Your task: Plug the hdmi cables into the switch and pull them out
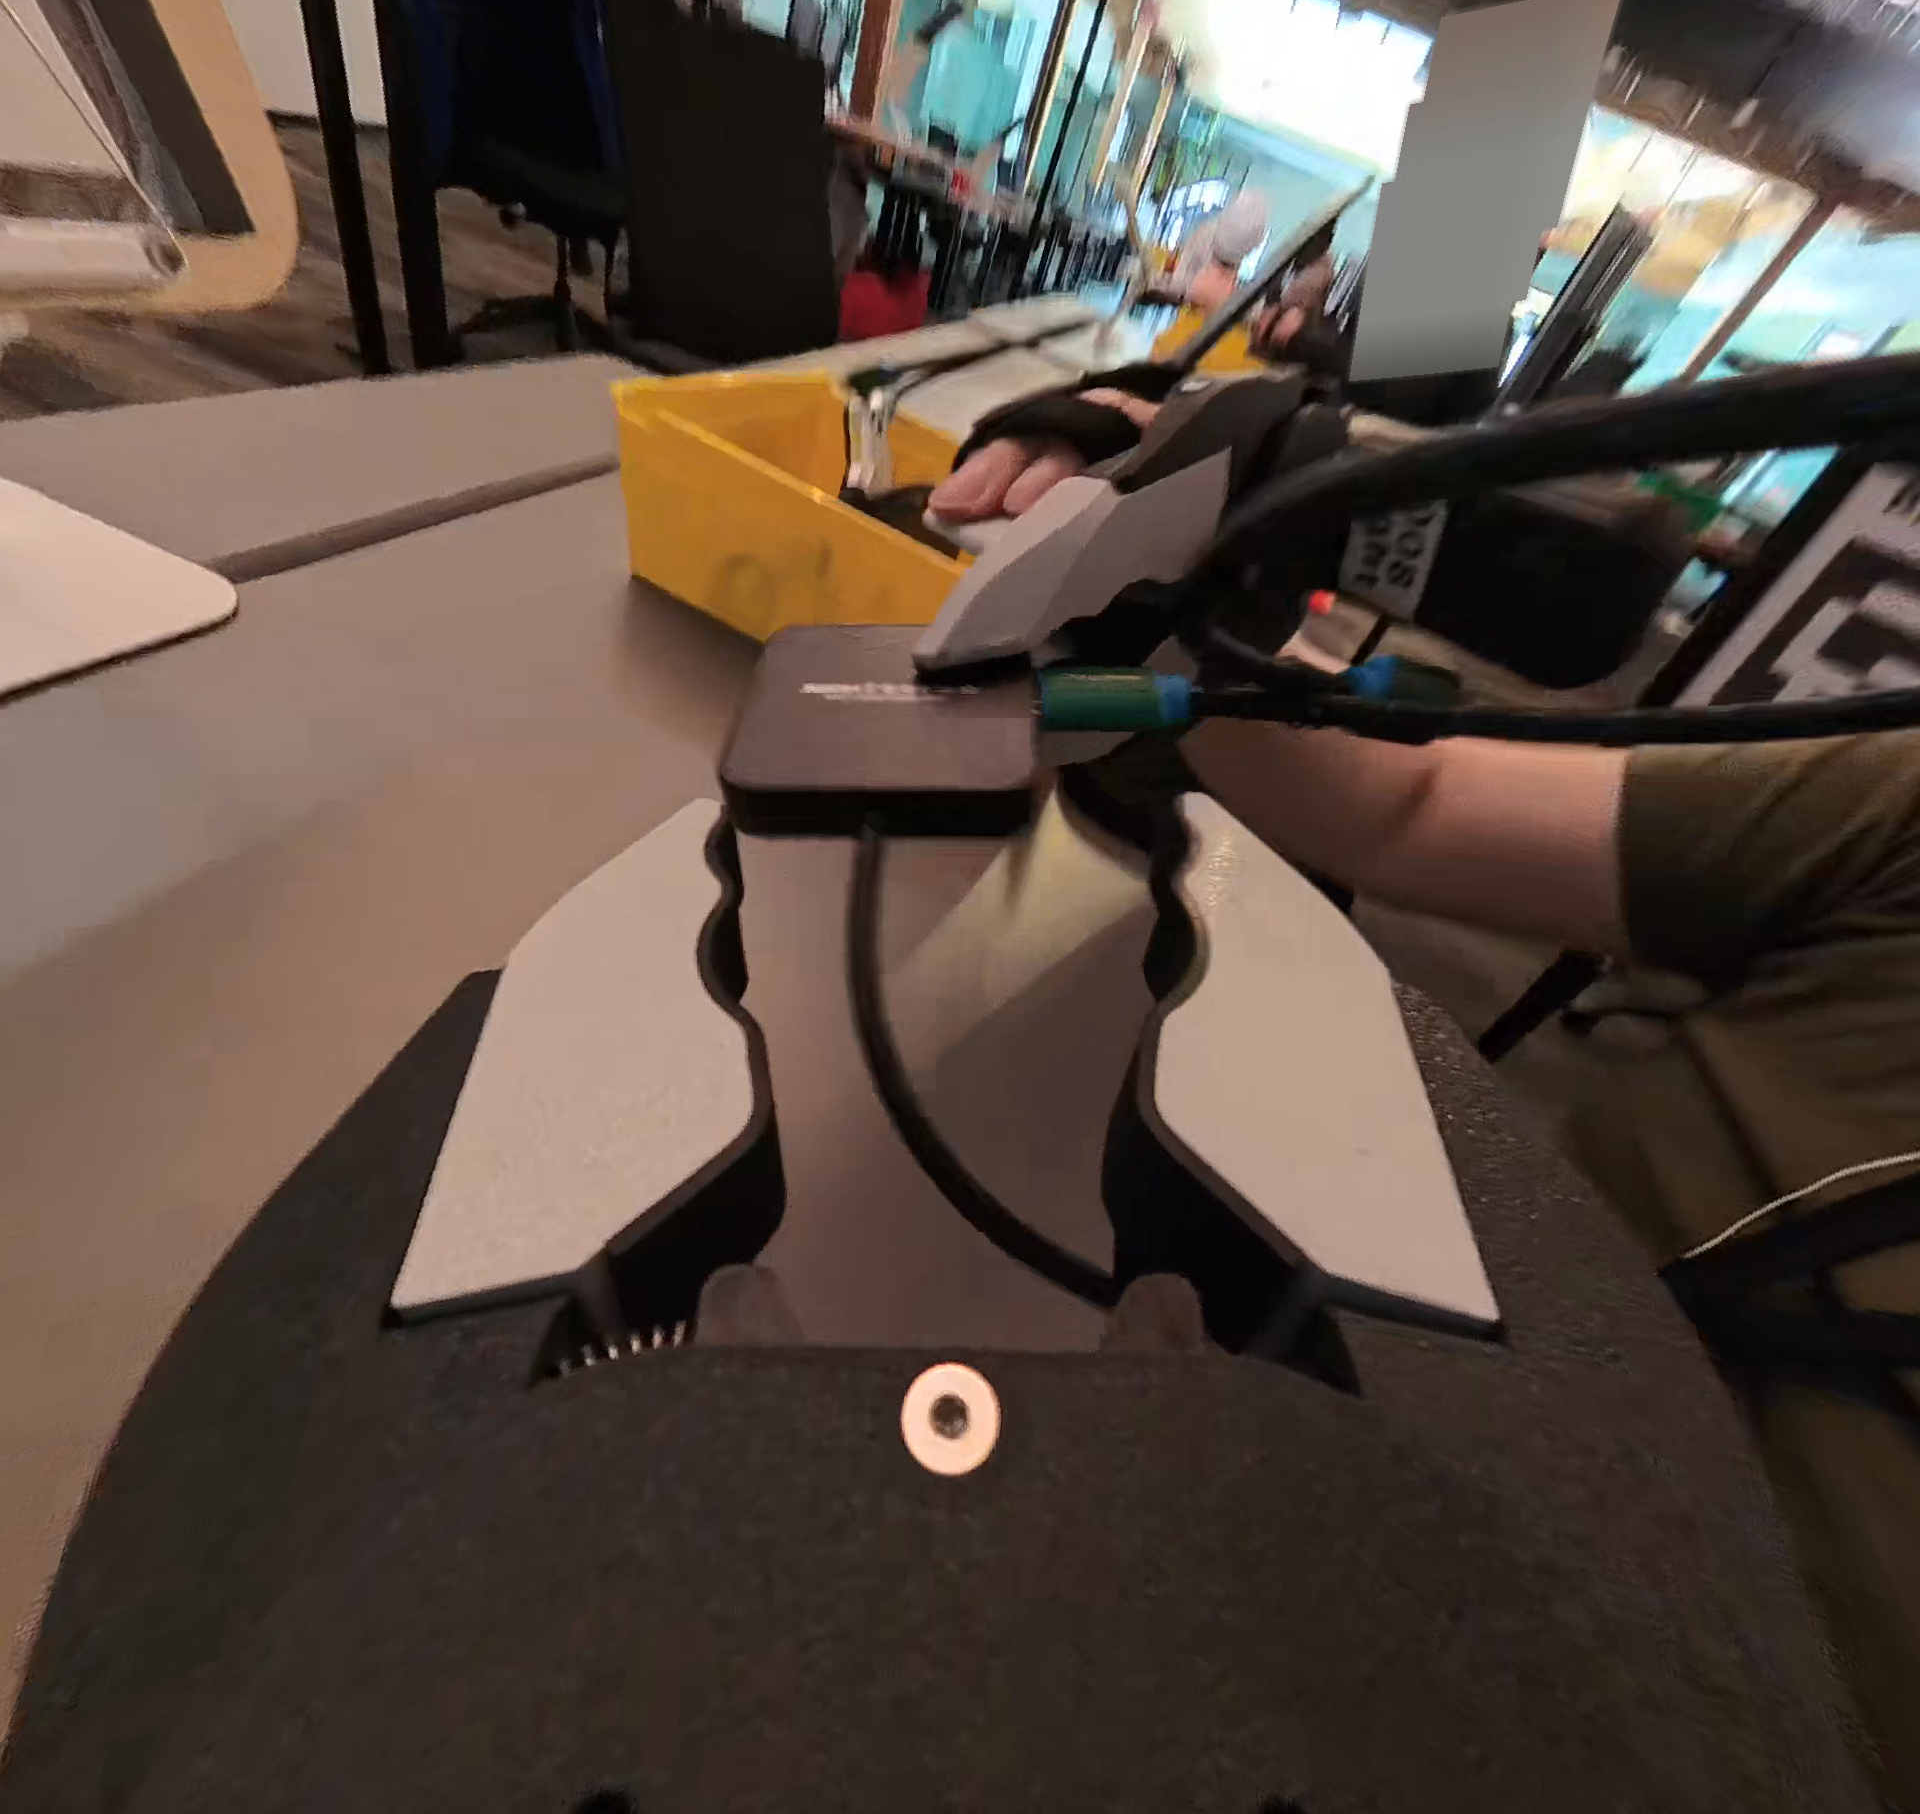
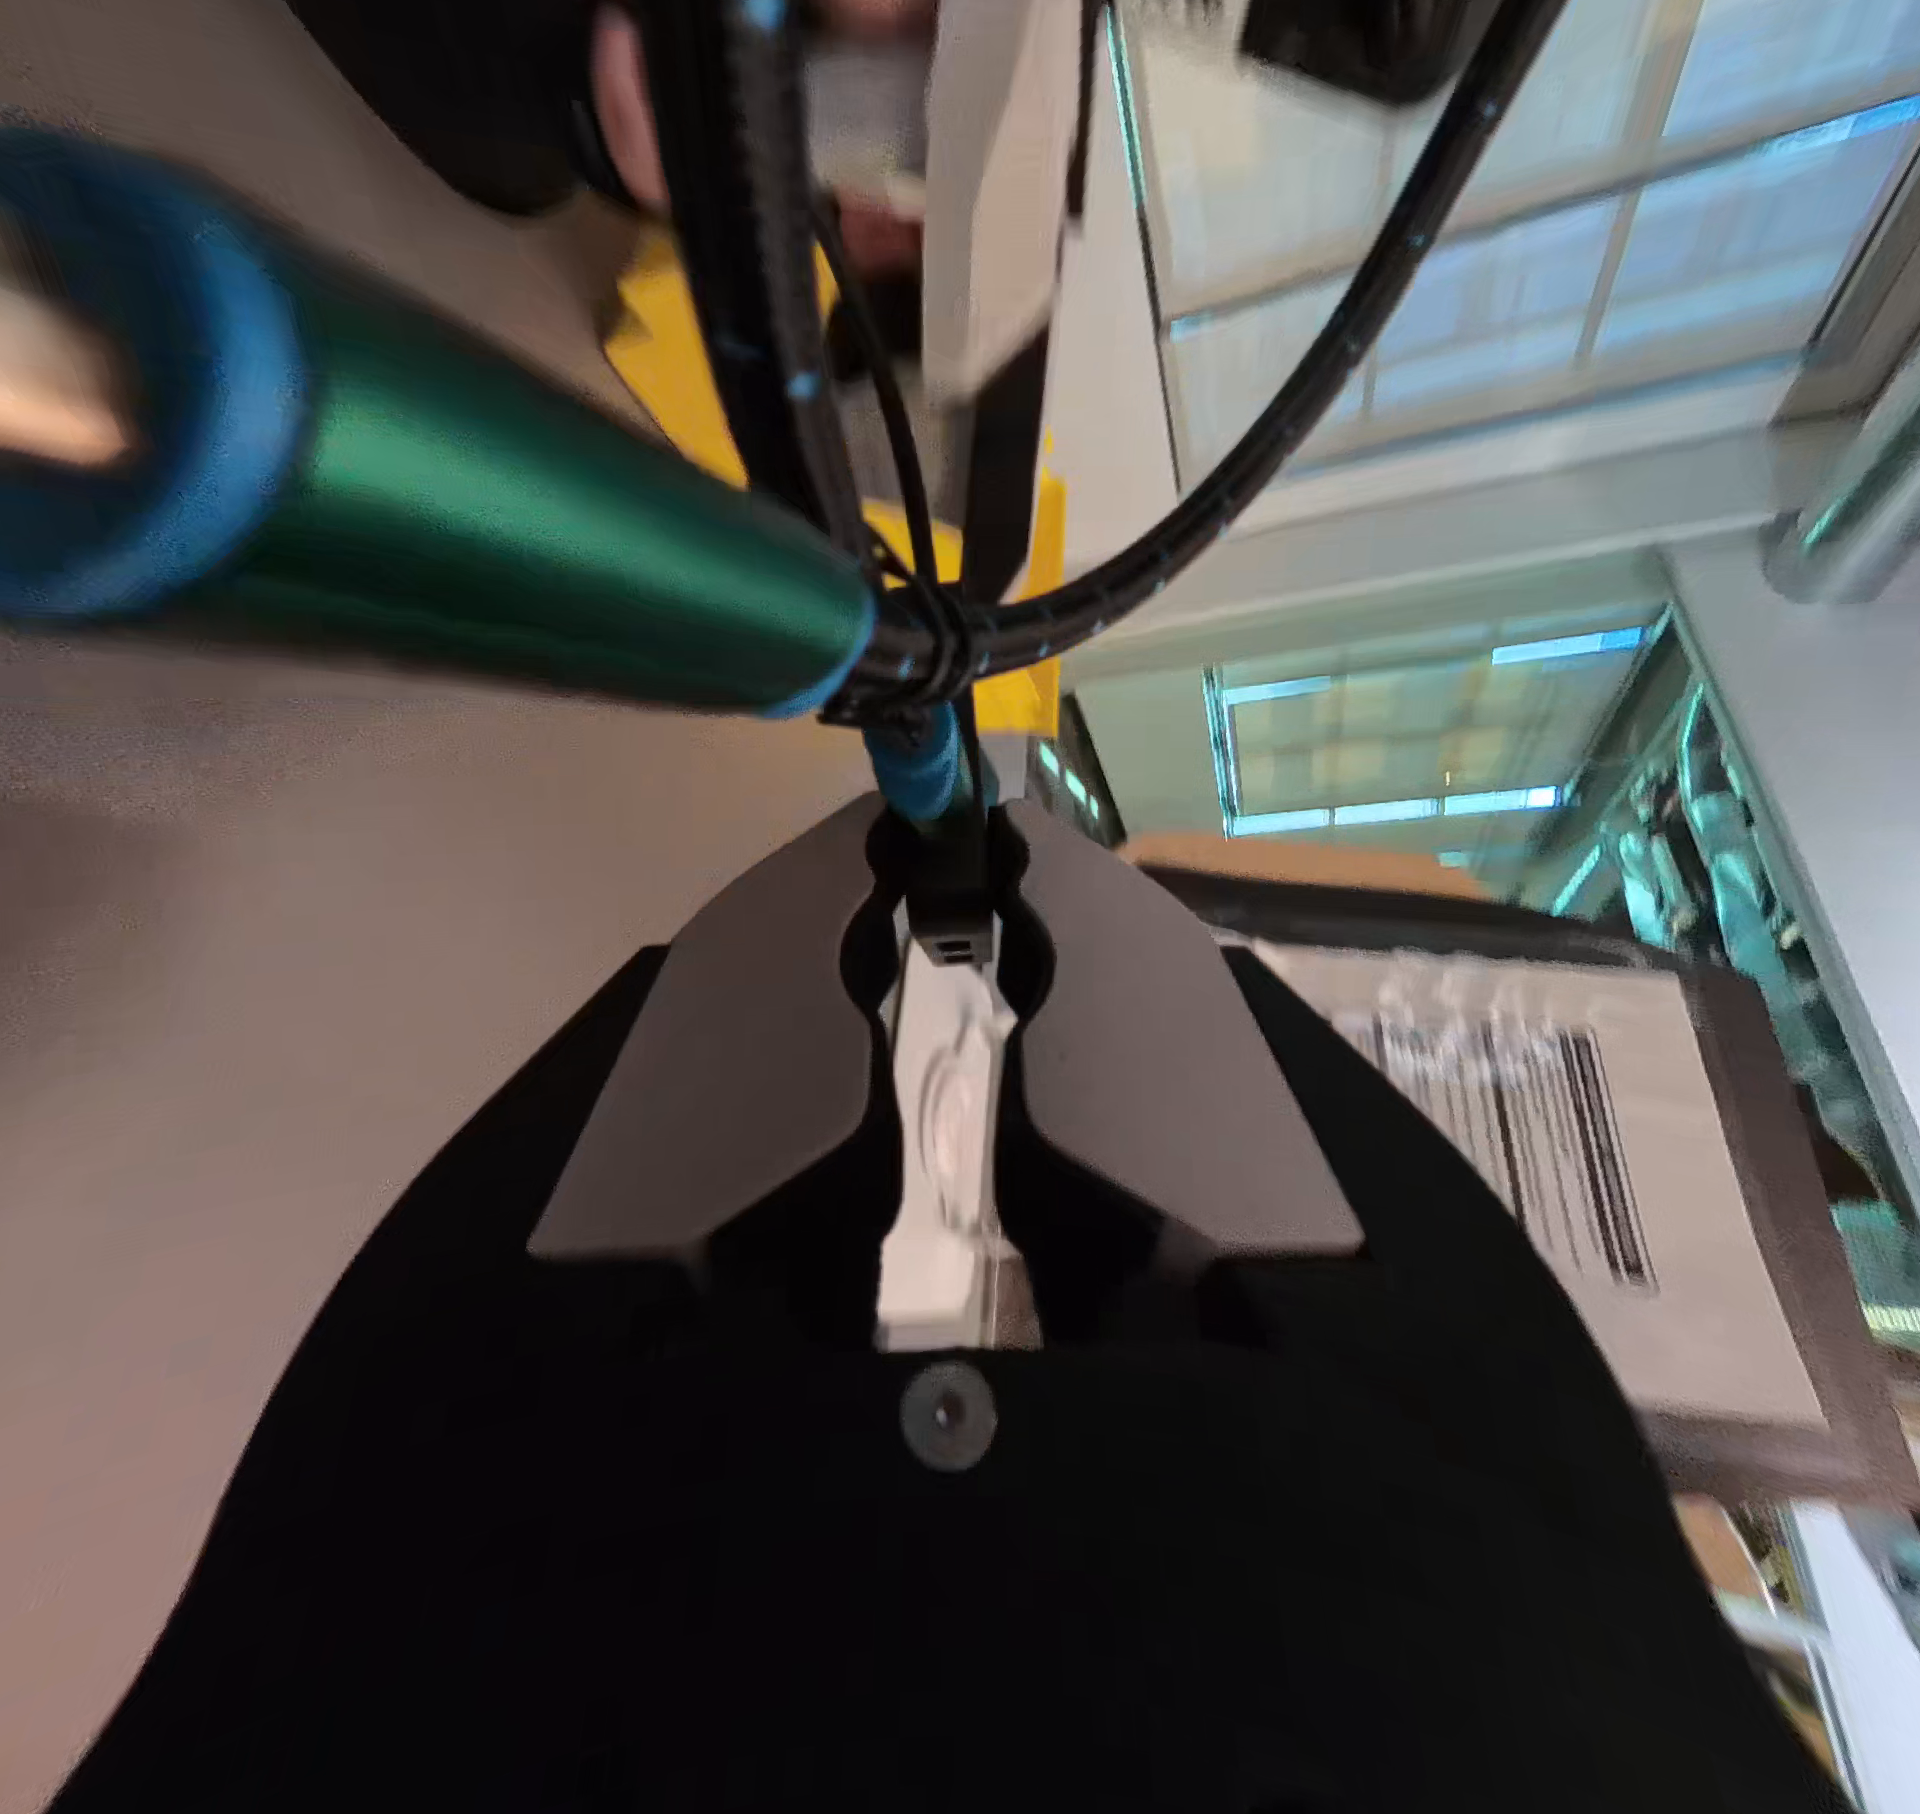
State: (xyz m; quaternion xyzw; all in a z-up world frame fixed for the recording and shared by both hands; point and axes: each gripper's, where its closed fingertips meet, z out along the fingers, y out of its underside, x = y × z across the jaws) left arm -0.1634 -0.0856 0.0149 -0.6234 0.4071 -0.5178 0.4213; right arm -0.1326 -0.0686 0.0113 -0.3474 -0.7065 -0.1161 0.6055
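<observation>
The black HDMI switch (image 1: 878,725) lies flat on the grey table (image 1: 364,829). My left gripper (image 1: 951,829) is open, its fingertips just short of the switch's near edge. The switch's own black cable (image 1: 883,1037) runs back between the fingers. My right gripper (image 2: 945,891) is turned on its side and shut on a green and blue HDMI plug (image 2: 925,777). In the left wrist view its upper finger (image 1: 987,611) rests over the switch, and the plug (image 1: 1112,699) meets the switch's right side. A second green plug (image 2: 468,559) hangs loose beside it, tied to the same cable bundle.
A yellow bin (image 1: 748,507) stands just behind the switch. A white flat pad (image 1: 83,590) lies at the far left. A person's bare forearm (image 1: 1455,829) and gloved hand (image 1: 1039,455) reach in from the right. Black cables (image 1: 1558,445) arch over the right side.
</observation>
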